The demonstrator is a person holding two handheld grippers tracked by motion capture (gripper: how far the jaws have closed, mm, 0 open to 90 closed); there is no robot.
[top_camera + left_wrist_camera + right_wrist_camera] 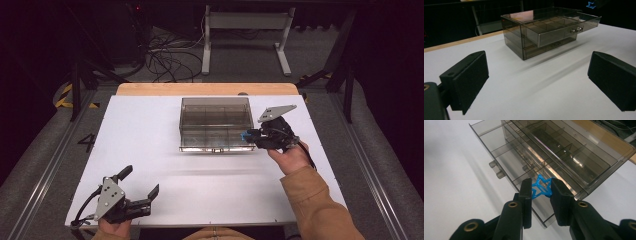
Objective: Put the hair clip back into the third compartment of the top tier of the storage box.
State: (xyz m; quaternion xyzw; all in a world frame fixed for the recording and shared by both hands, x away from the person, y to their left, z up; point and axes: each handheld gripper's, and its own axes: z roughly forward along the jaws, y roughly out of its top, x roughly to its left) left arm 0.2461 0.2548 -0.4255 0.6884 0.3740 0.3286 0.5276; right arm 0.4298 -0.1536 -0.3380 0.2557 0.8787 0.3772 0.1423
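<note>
A smoky clear drawer box stands at the back middle of the white table, its top drawer pulled out toward me. My right gripper is shut on a small blue star-shaped piece at the drawer's right end. In the right gripper view the star sits pinched between the pads of the right gripper, above the open drawer's divided compartments. My left gripper rests open and empty near the front left edge. In its own view, the left gripper faces the box.
A wooden strip runs along the table's back edge. Behind it on the floor are tangled cables, a white stand's legs and black tripod legs. The drawer's small knobs stick out at its front.
</note>
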